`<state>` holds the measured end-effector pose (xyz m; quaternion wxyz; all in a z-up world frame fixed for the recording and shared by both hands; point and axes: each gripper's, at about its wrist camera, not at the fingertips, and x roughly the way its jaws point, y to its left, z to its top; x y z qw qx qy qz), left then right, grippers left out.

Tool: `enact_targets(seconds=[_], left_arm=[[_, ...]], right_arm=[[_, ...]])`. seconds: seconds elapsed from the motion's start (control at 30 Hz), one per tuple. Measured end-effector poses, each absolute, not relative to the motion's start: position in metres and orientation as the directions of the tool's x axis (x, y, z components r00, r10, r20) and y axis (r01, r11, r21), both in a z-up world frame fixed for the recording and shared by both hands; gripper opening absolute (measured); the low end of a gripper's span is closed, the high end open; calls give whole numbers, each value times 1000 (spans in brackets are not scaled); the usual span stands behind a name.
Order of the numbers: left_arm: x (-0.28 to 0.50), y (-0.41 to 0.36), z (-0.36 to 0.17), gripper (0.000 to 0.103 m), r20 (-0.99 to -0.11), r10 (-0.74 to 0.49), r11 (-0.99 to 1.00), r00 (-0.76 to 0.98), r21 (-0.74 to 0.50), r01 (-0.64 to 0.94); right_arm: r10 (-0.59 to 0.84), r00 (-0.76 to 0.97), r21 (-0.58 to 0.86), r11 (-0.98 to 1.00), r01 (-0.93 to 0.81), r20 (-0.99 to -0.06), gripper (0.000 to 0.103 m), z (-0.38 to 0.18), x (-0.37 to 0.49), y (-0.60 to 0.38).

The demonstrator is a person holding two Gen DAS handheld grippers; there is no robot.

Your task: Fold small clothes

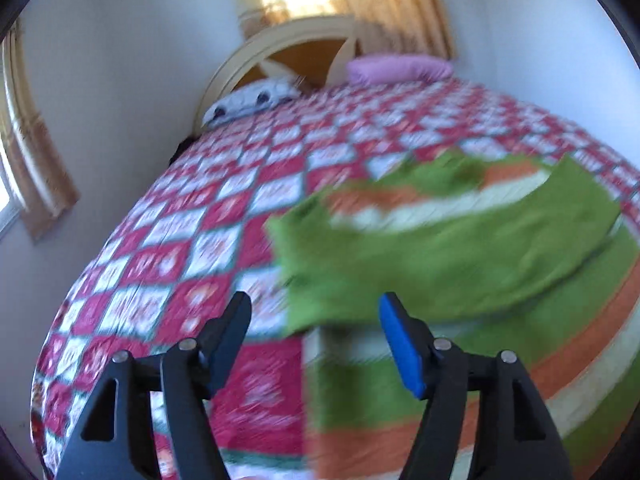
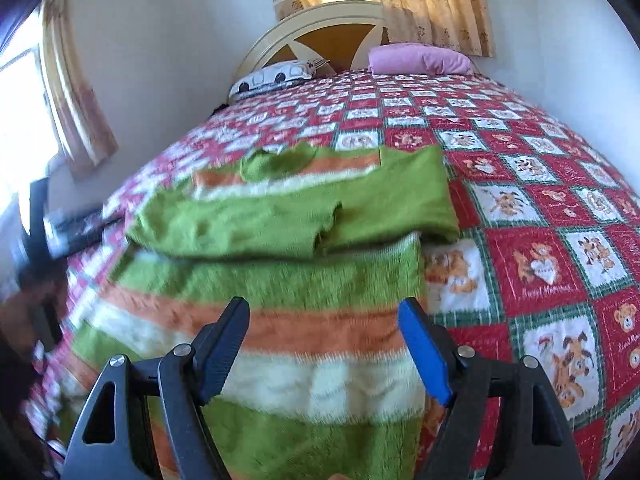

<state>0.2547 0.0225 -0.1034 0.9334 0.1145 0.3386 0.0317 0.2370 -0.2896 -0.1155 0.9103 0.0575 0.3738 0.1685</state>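
A small sweater point(image 2: 280, 280) with green, orange and white stripes lies flat on the bed, both green sleeves folded across its chest. One sleeve point(image 2: 400, 200) comes in from the right, the other point(image 2: 232, 228) from the left. My right gripper point(image 2: 323, 302) hovers open over the sweater's lower body, nothing between its pads. In the blurred left wrist view the sweater point(image 1: 460, 264) fills the right half. My left gripper point(image 1: 314, 298) stands open over its left edge, and the pads do not press on the cloth.
A red and white checked quilt point(image 2: 540, 240) covers the bed. A purple pillow point(image 2: 418, 58) and a white patterned pillow point(image 2: 276, 74) lie by the headboard point(image 2: 320, 16). A wall and curtained window point(image 1: 36, 152) border the left side. A dark blurred shape point(image 2: 68, 228) shows at the sweater's left.
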Motion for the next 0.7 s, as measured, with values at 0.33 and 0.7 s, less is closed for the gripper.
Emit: enact_targets(seconds=[0.33, 0.7], left_arm=[[282, 38, -136, 78, -703, 78, 991, 707, 133, 22], [285, 49, -134, 14, -699, -31, 996, 714, 34, 77]], right_arm=[[297, 543, 198, 952, -234, -785, 66, -124, 334, -242], [137, 587, -72, 945, -319, -798, 11, -122, 341, -197]])
